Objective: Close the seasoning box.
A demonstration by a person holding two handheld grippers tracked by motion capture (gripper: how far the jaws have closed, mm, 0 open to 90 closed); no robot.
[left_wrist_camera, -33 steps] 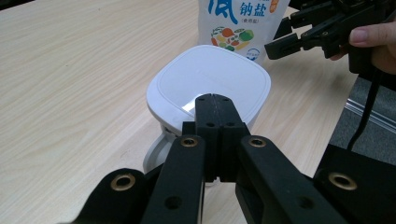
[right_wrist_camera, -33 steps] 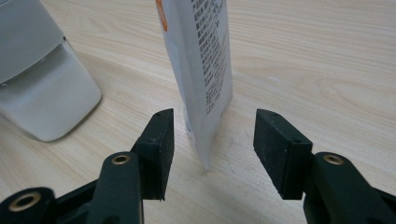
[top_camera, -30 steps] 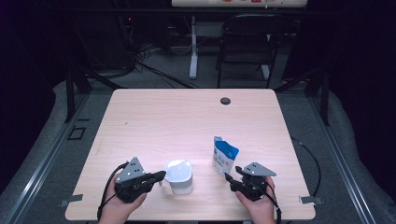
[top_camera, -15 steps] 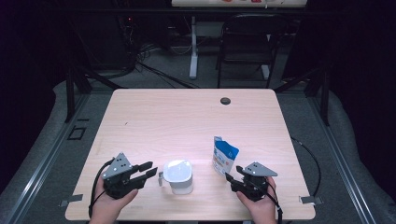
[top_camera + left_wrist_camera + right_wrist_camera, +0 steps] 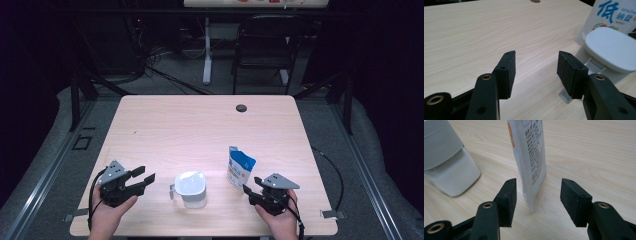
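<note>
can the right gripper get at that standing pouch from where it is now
Probably yes. The right gripper is open with the pouch standing upright just ahead of its fingers, nothing between them; the white container sits off to one side.

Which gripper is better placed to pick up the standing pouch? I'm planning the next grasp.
Right. The right gripper is open beside the pouch, whose edge stands just ahead of the gap between its jaws. The left gripper is open beyond the white container.

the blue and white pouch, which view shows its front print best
The left gripper view: the pouch faces it, blue characters large, though the white lidded container hides its lower part. The high view shows the pouch whole but small. The right gripper view shows its narrow edge and back text.
</note>
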